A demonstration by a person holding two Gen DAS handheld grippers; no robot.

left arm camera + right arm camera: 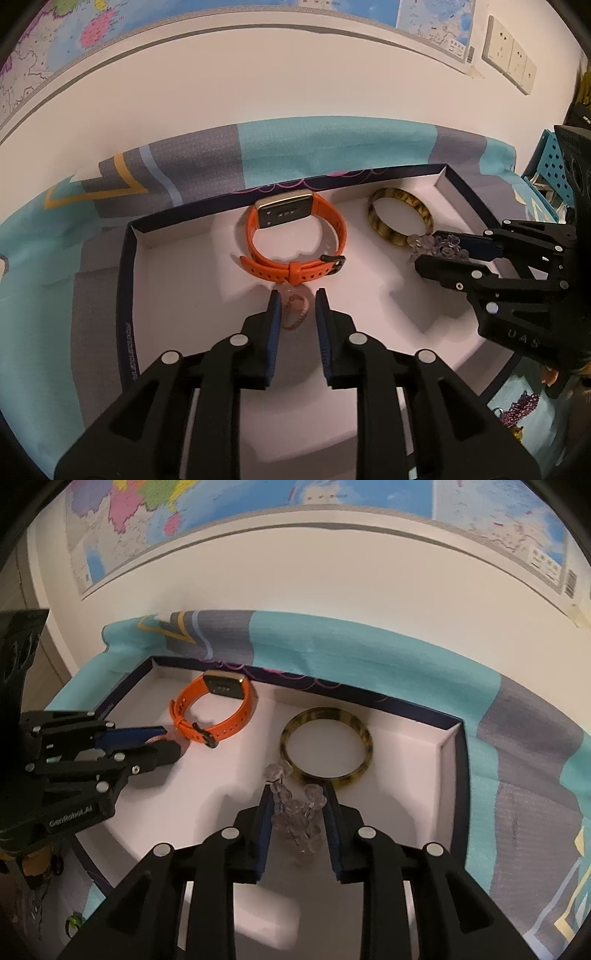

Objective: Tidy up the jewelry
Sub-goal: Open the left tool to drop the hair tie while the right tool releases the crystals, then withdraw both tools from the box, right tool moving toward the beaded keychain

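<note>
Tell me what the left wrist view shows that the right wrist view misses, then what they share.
Only the left wrist view: wall sockets, a blue perforated basket and purple beads.

Only the right wrist view: a barcode on the map.

Both: the box, orange watch, tortoiseshell bangle, clear bead bracelet between the right gripper fingers, and pink bracelet between the left gripper fingers.

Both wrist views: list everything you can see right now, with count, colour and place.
Box: one, dark blue walls, white liner, on the cloth.
Watch: one, orange strap, back of box.
Bangle: one, yellow-brown mottled, right part of box.
Pink bracelet: one, between left tongs' fingers.
Clear bead bracelet: one, between right tongs' fingers.
Cloth: one, teal and grey, under box.
Map: on wall.
Wall sockets: white, far right.
Left tongs: black, blue pads.
Right tongs: same.
</note>
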